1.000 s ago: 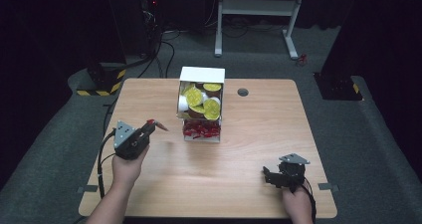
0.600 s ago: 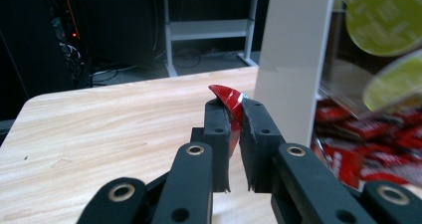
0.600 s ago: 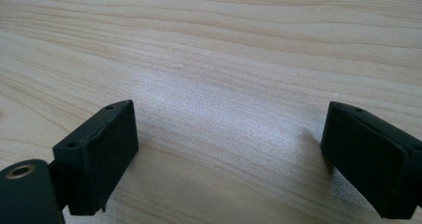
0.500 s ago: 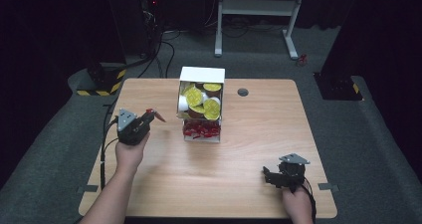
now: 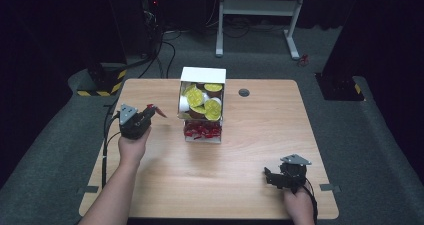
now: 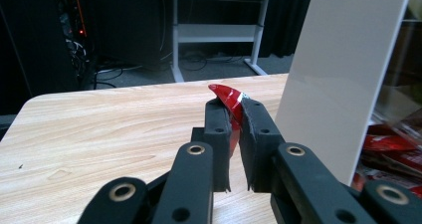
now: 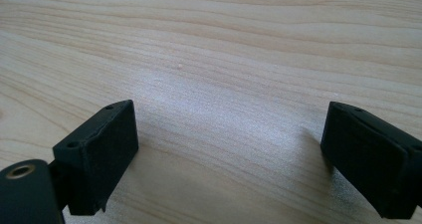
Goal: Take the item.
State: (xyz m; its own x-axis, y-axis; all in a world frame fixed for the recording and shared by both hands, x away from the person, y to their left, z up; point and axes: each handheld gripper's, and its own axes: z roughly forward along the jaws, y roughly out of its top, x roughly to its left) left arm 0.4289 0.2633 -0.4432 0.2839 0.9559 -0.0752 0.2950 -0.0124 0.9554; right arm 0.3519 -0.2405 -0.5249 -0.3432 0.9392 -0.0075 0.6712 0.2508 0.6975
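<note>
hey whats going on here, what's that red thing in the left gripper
A person works at a wooden table with a gripper in each hand. The left gripper is shut on a small red packet, held above the table just left of a white box. That box has yellow-lidded cups in its upper part and more red packets in its lower part. The right gripper is open with nothing between its jaws, low over bare wood near the table's near right corner.

From where I stand, nothing here can be read. The red wrapper pinched in the left tool carries no legible print, and the white box on the counter shows only blank sides.
</note>
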